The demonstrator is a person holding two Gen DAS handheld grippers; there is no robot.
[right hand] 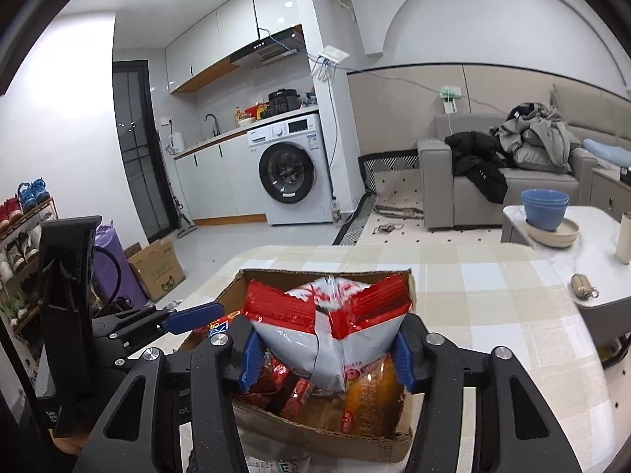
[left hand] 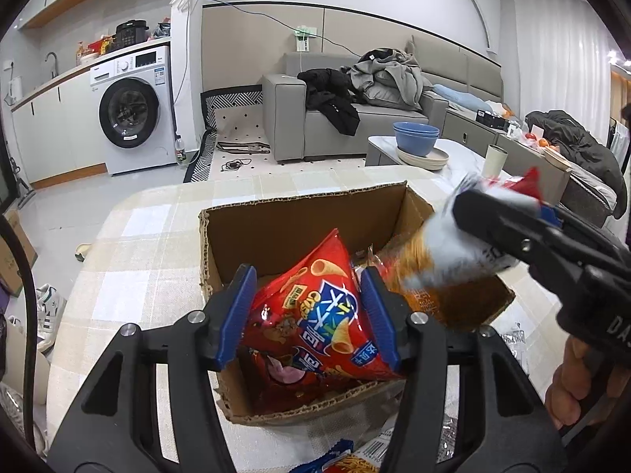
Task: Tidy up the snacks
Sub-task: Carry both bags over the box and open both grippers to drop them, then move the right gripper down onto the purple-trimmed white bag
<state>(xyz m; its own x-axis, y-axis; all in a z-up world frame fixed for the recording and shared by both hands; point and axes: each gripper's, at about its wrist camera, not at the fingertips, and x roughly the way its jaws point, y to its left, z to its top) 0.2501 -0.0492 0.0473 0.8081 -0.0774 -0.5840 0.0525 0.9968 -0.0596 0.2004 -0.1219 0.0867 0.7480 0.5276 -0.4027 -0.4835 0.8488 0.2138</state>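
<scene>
An open cardboard box [left hand: 276,228] sits on the checked table; it also shows in the right wrist view [right hand: 315,437]. My left gripper [left hand: 307,315] is shut on a red snack bag [left hand: 315,315] and holds it over the box. My right gripper [right hand: 327,358] is shut on a white, red and orange snack bag [right hand: 331,339], also over the box; that bag appears blurred in the left wrist view [left hand: 441,248]. Other red packets [right hand: 284,390] lie inside the box.
More snack packets [left hand: 355,461] lie on the table at the box's near side. A side table [right hand: 591,244] holds blue bowls [right hand: 544,209] on plates and a cup [right hand: 625,240]. A sofa [left hand: 355,118] and a washing machine [left hand: 134,114] stand behind.
</scene>
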